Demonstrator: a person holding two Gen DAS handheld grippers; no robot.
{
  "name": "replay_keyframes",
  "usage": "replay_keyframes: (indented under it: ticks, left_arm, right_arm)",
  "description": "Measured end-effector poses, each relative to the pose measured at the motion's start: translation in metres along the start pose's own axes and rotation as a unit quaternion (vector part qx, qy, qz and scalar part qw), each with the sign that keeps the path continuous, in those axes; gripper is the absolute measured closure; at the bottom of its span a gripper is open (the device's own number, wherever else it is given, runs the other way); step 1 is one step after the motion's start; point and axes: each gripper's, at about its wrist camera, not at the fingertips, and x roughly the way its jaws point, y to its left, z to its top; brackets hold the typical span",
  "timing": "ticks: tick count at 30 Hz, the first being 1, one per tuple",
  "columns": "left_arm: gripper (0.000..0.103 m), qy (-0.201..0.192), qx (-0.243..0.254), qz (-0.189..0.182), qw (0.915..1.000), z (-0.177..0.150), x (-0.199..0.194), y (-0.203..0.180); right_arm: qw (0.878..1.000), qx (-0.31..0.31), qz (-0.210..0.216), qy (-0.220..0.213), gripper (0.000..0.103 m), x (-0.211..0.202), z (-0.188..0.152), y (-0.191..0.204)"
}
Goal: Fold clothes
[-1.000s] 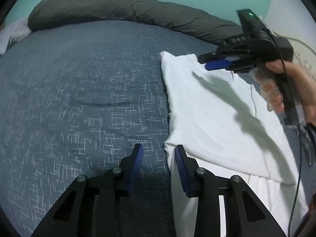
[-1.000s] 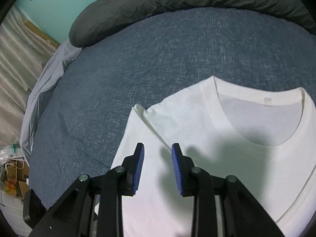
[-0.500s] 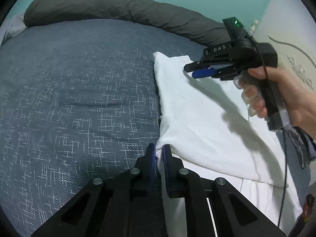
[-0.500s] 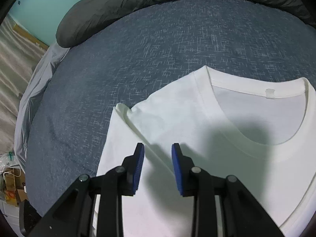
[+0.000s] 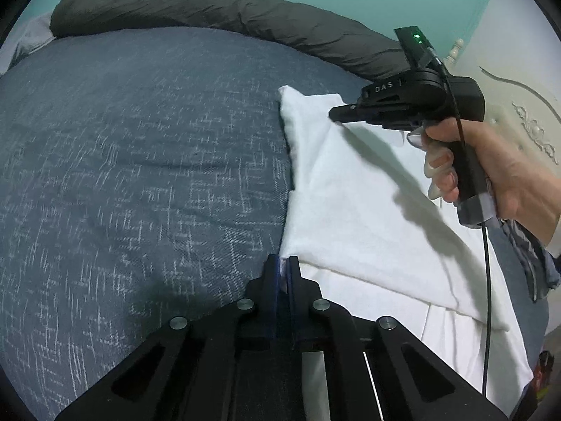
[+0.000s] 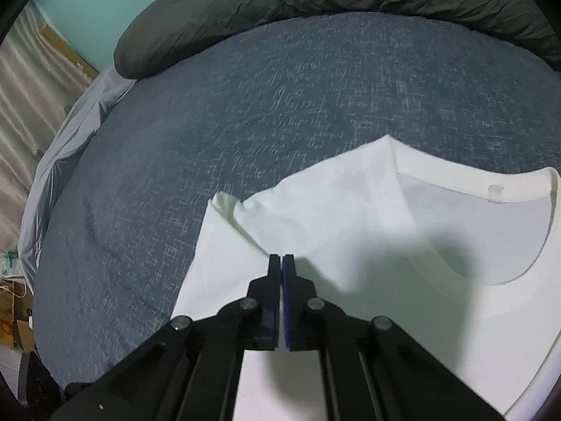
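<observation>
A: Shirt (image 6: pixel 350 217) is lying on bedspread (image 6: pixel 245 105), light, limp.
B: Left gripper (image 5: pixel 283 263) is pinching its side edge, jaws nearly shut; right gripper (image 6: pixel 281 259) is clamping sleeve fold, fully closed.

White T-shirt (image 6: pixel 350 231): soft matt cotton-like cloth, smooth. Bed cover (image 5: pixel 140 161): coarse woven blue-grey cloth, flecked, matt. Dark duvet (image 5: pixel 217 10): thin wrinkled fabric, faint sheen. Left tool (image 5: pixel 283 273): matt black plastic, shiny metal screws, blue ribbed pads.
</observation>
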Motion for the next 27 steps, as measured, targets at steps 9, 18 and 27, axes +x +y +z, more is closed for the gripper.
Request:
replay_keyframes:
  ticks: [9, 18, 27]
  left_arm:
    - [0.1, 0.001, -0.005, 0.0, 1.0, -0.001, 0.001, 0.001]
    - [0.1, 0.005, -0.01, 0.001, 0.9999, -0.004, 0.005, 0.001]
    - [0.1, 0.008, -0.012, 0.002, 0.9999, -0.006, 0.009, 0.002]
  right_arm:
    - [1.0, -0.003, 0.003, -0.013, 0.102, -0.008, 0.005, 0.0]
    - [1.0, -0.003, 0.006, -0.014, 0.058, -0.002, 0.024, 0.028]
    - [0.997, -0.065, -0.044, 0.019, 0.098, 0.034, 0.032, 0.063]
